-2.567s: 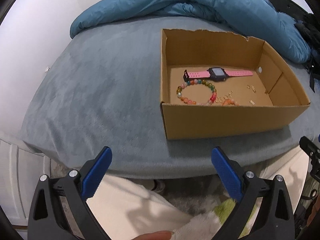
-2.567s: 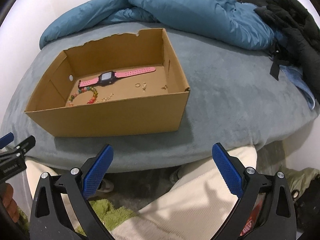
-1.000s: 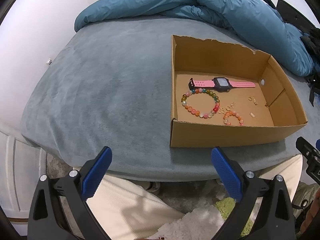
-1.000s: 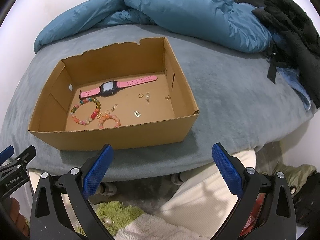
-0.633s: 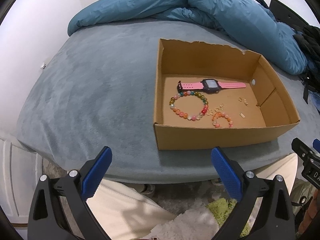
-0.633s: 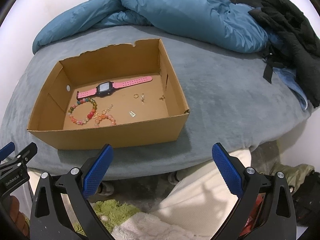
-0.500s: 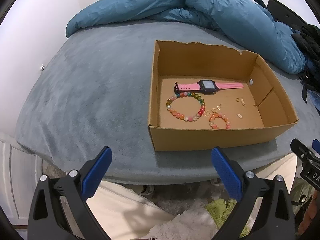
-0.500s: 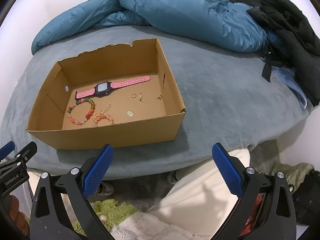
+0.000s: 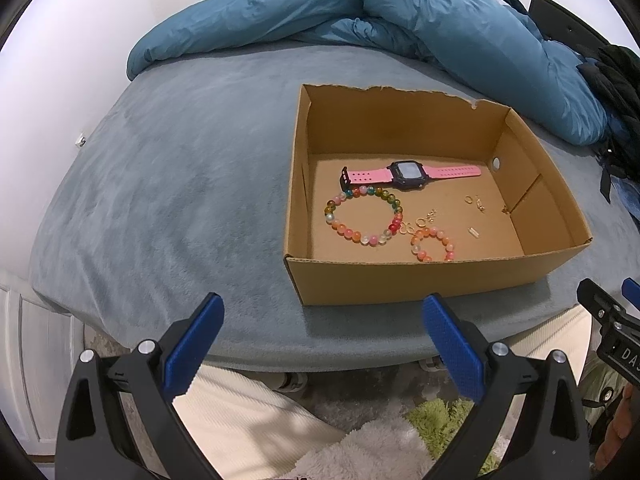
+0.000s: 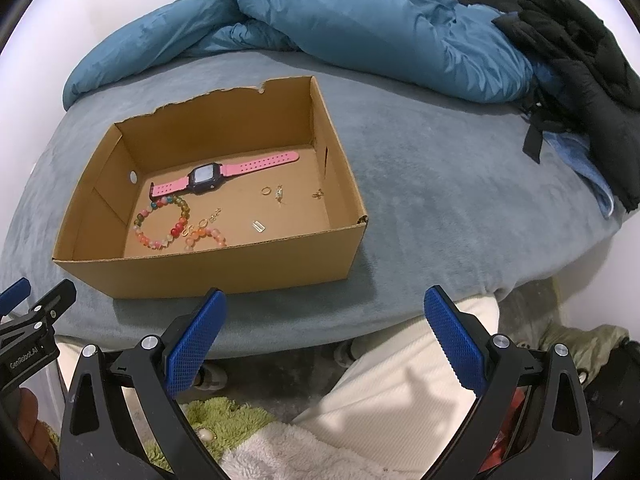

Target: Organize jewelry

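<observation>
Both the left gripper and right gripper have wide-open, empty fingers near the front of the cardboard box on the bed, where the pink watch lies sideways by the back wall.

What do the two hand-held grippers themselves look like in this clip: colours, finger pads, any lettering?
Both match: the left hand-held gripper and right hand-held gripper have black angular frames with silver screws and two blue pads with a fine cross-hatched texture. Seen from the right wrist view, the left one's body carries white "GenRobot.AI" lettering. No cables or sleeves show.
</observation>
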